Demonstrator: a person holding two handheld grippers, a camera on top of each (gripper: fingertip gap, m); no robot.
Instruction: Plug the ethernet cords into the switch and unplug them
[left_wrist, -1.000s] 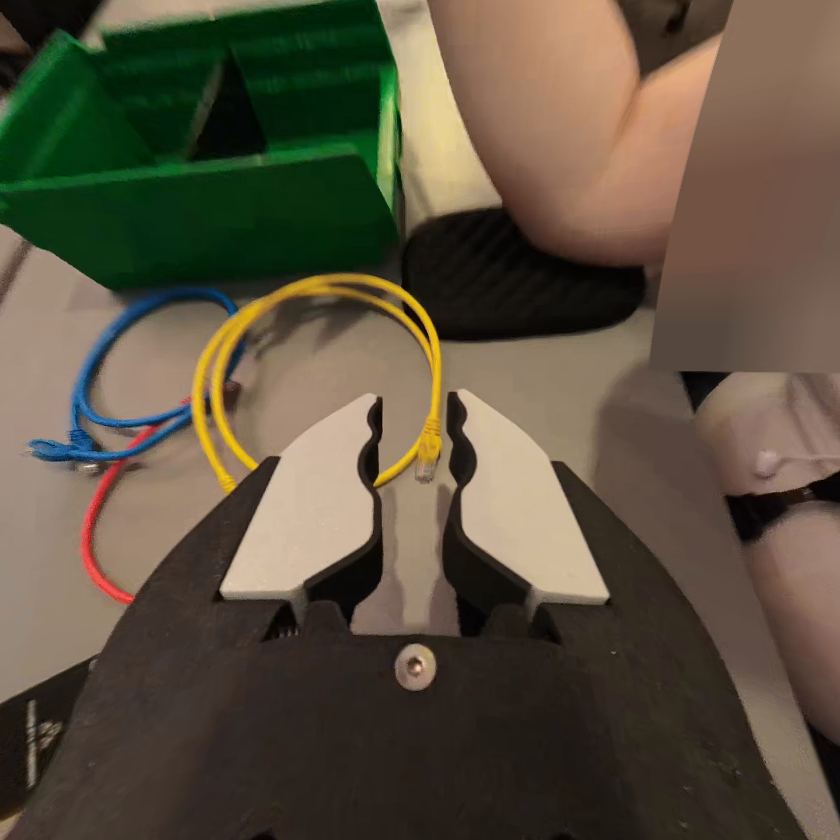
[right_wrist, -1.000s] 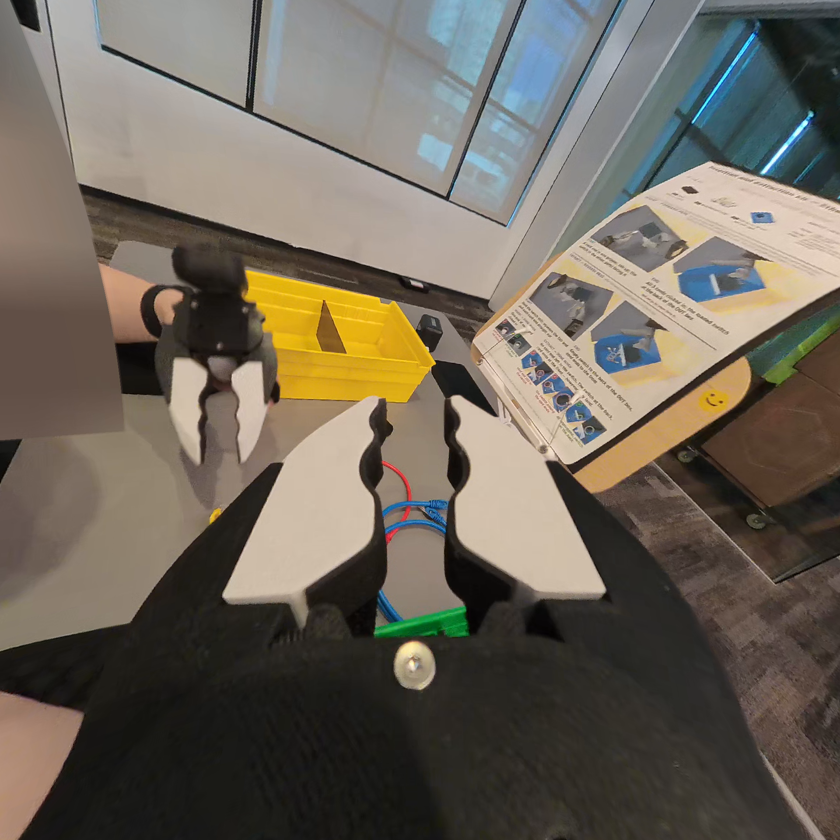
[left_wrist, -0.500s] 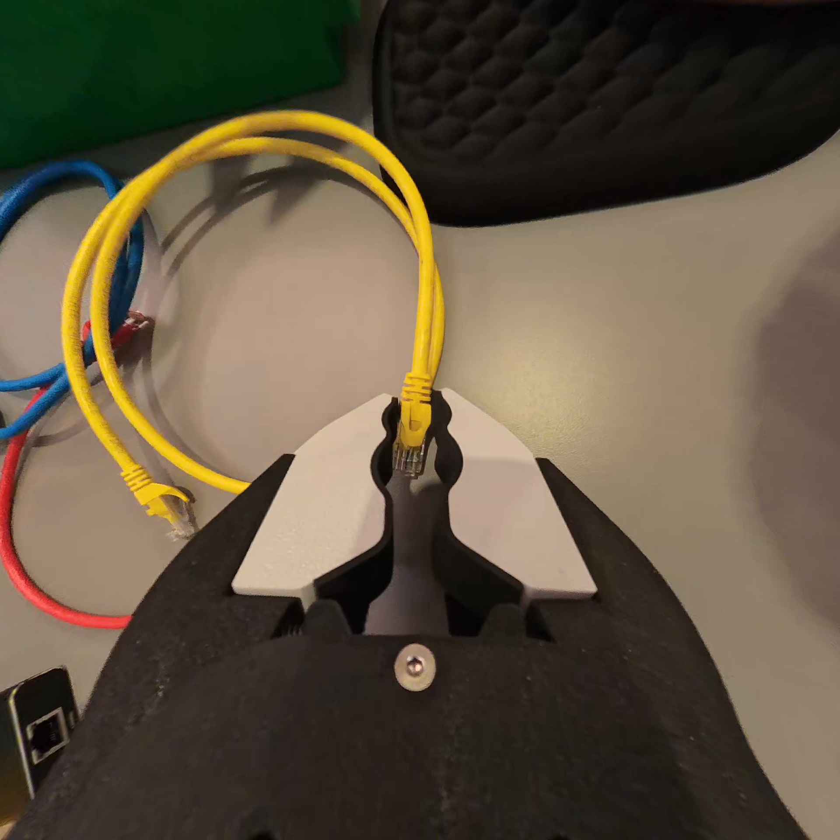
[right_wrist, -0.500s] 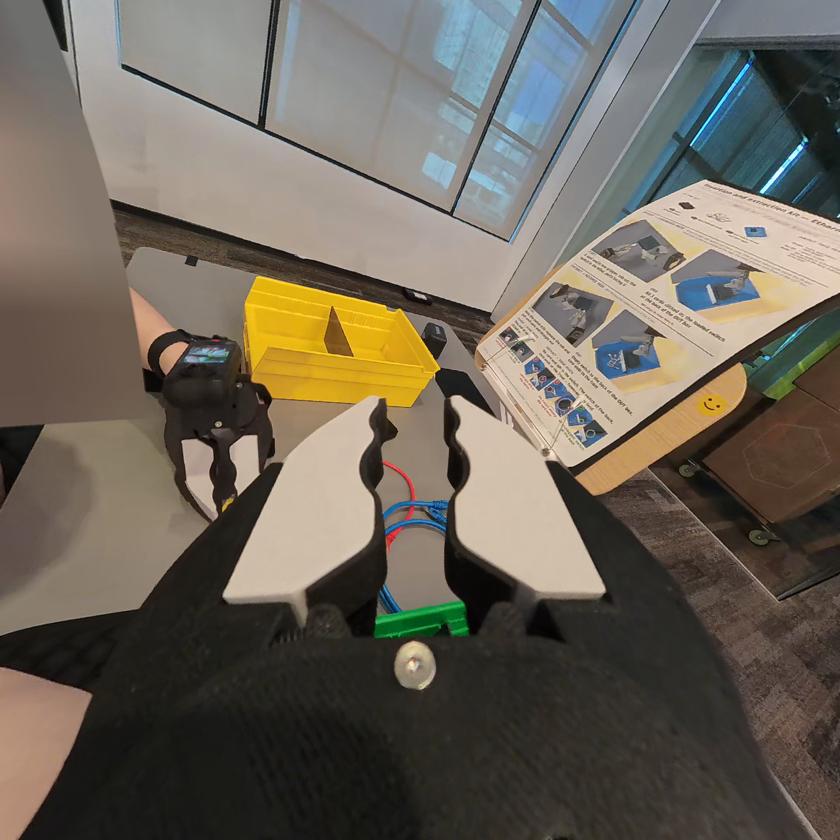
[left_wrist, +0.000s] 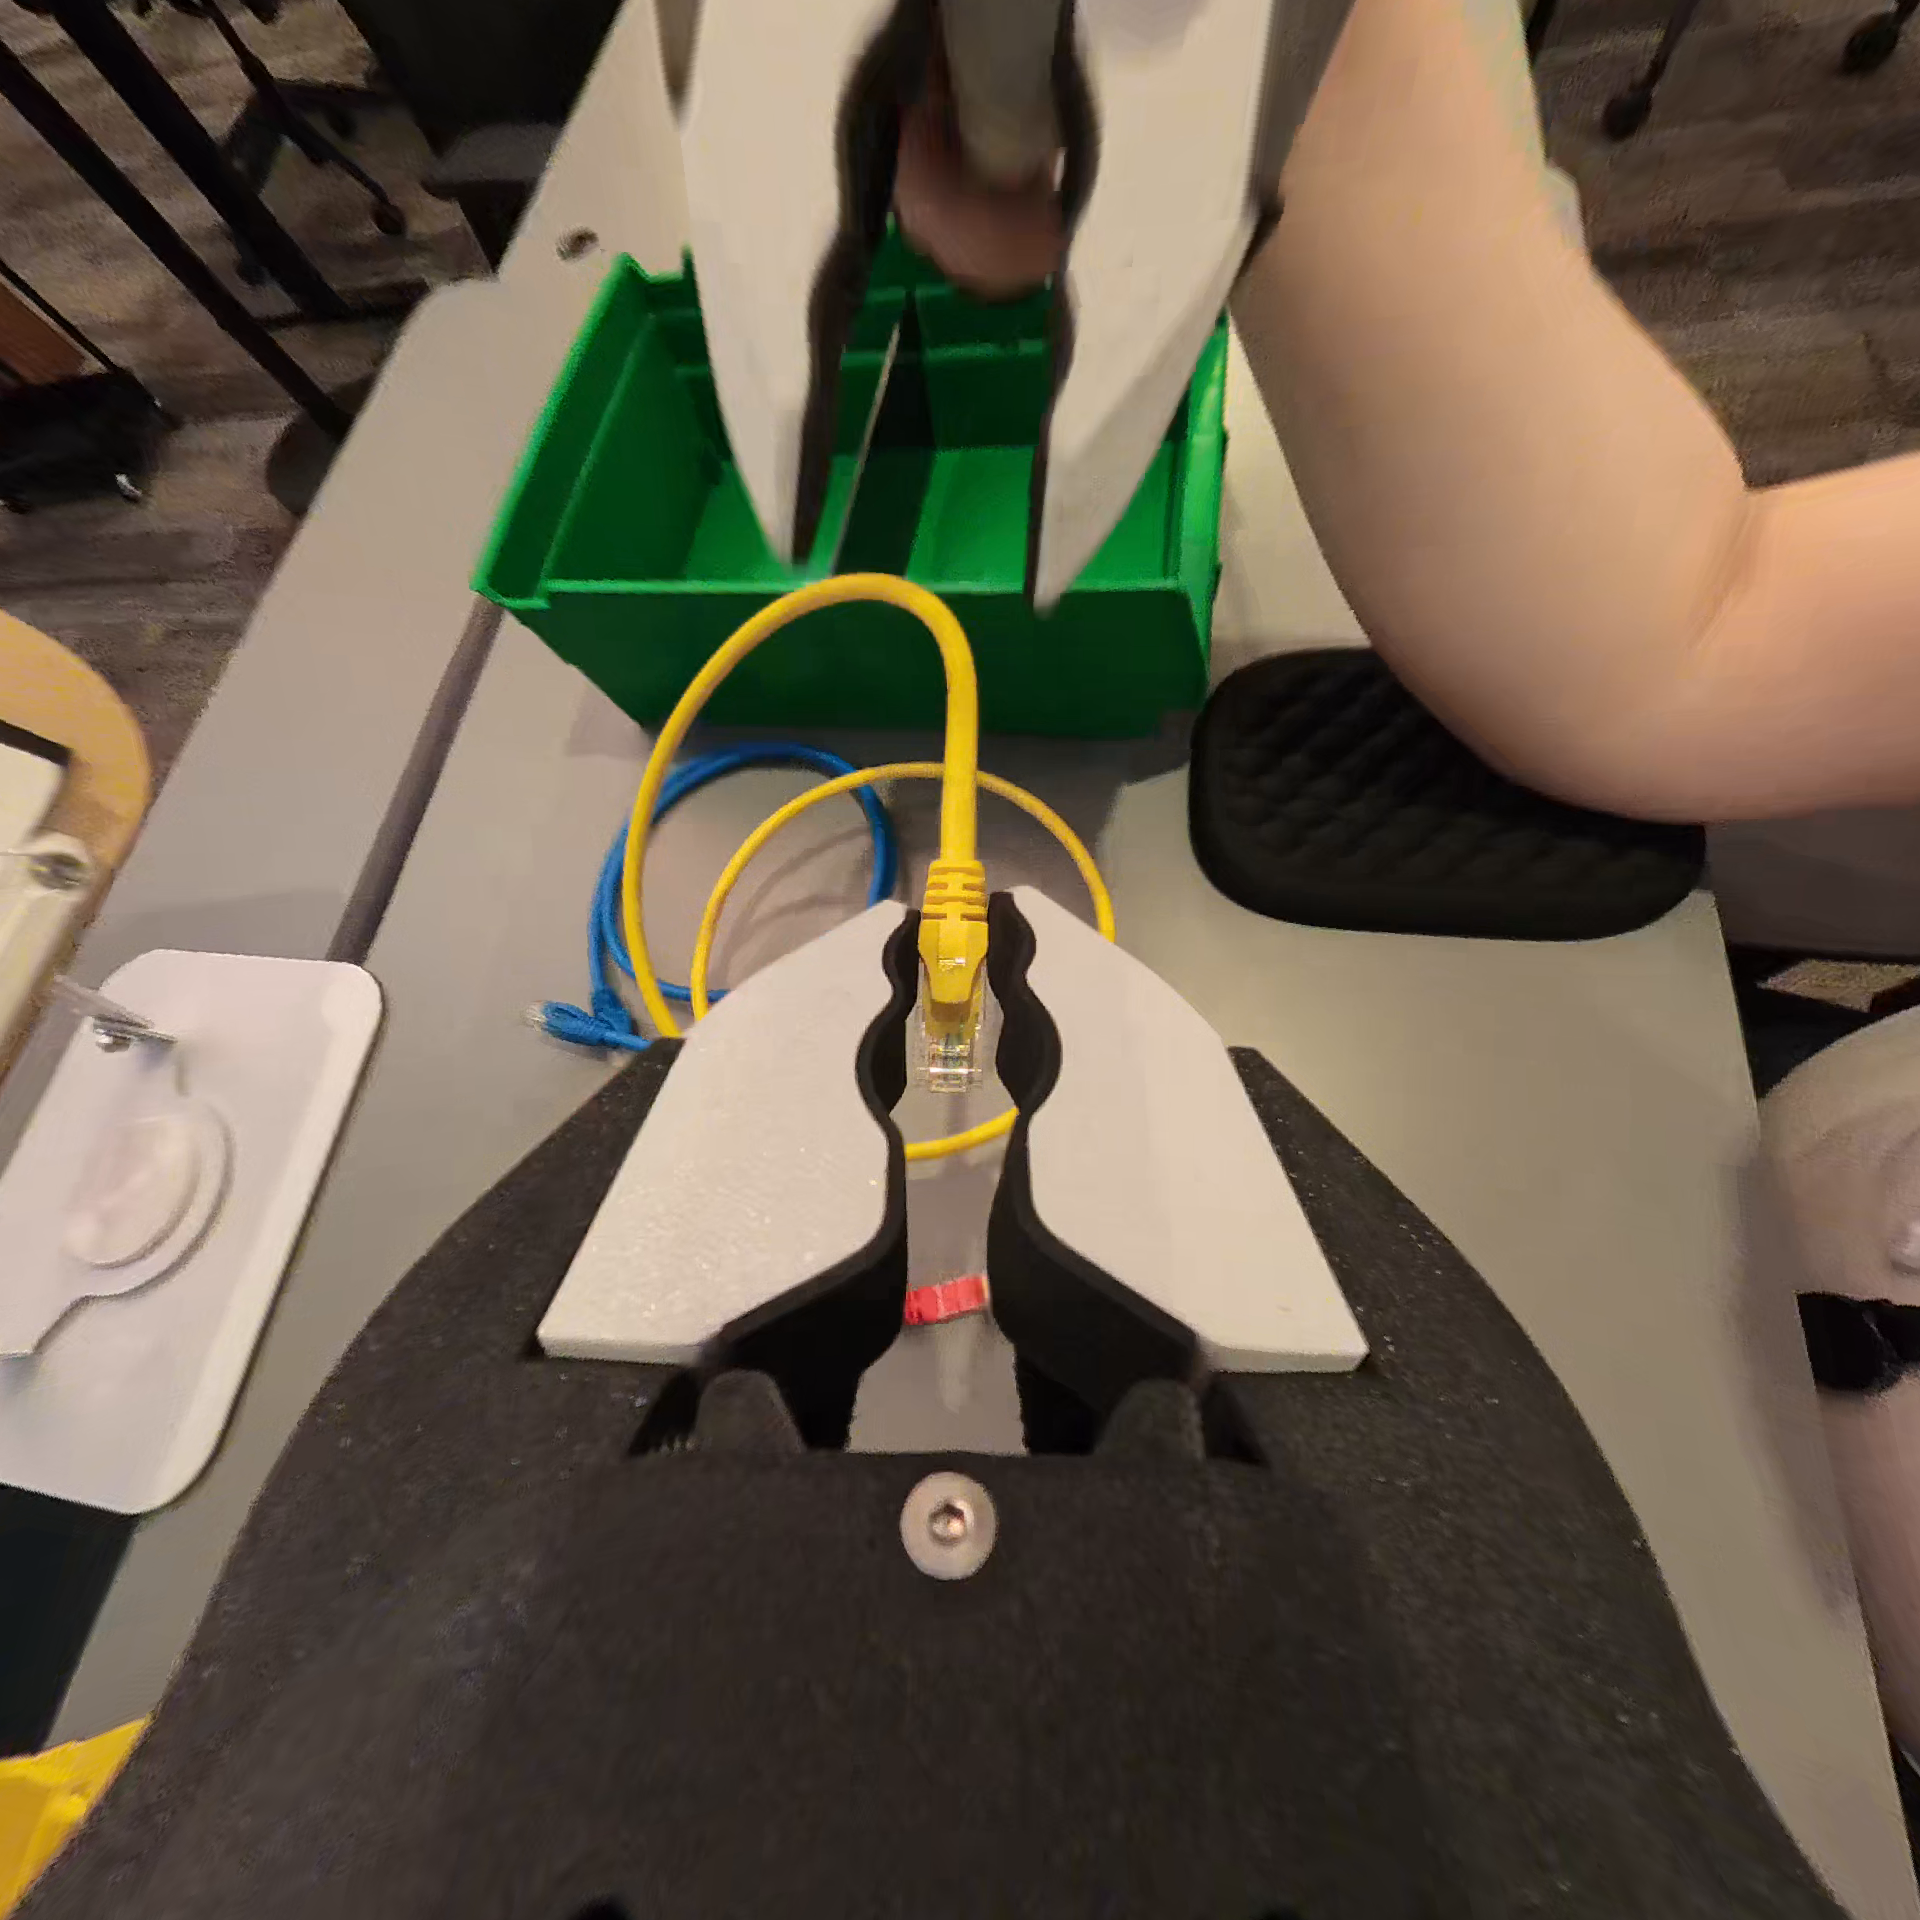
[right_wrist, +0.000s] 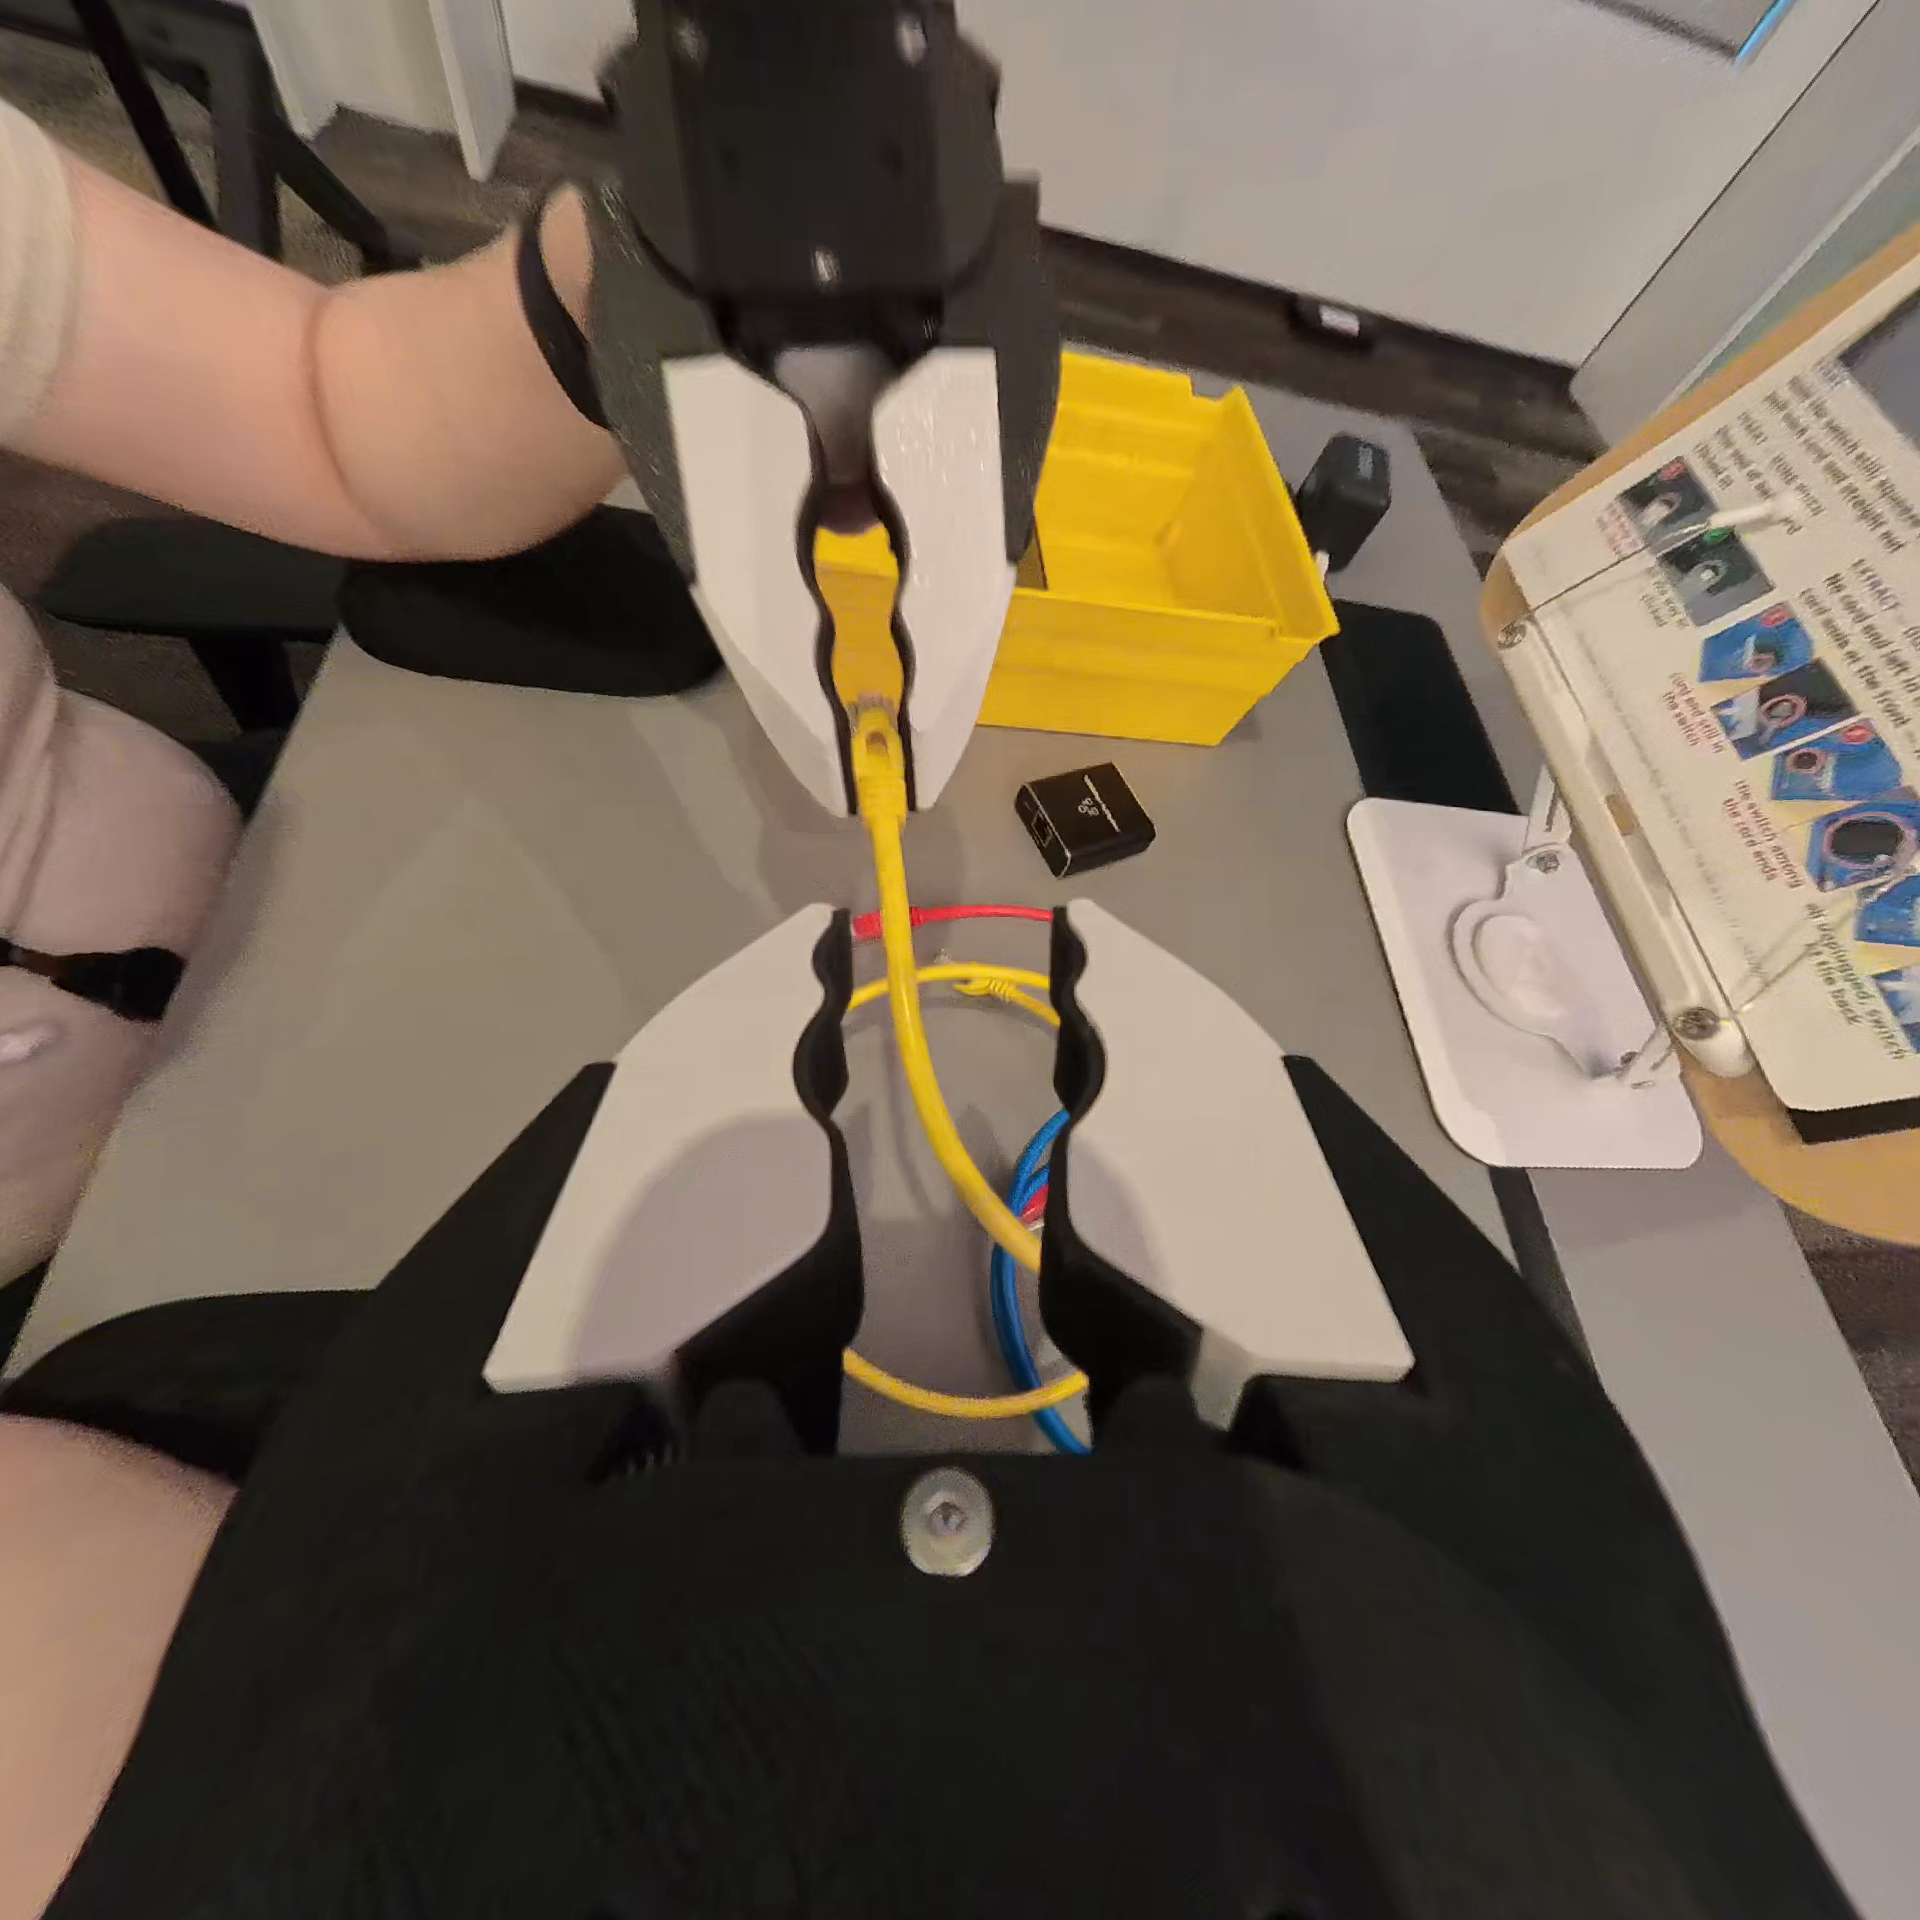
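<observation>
While the yellow cord's plug (left_wrist: 951, 971) sat pinched in the left gripper's (left_wrist: 954, 935) fingers above mid-surface, the right gripper (right_wrist: 945, 925) hung spread around the cable; insertion awaited, needing alignment with the switch (right_wrist: 1086, 819).

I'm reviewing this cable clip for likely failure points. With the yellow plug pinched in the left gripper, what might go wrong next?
The yellow cord hangs between the open right gripper fingers, so it may snag there.

The left gripper pinches only the yellow plug, which might twist when pushed toward the small, loose switch, which may slide.
</observation>
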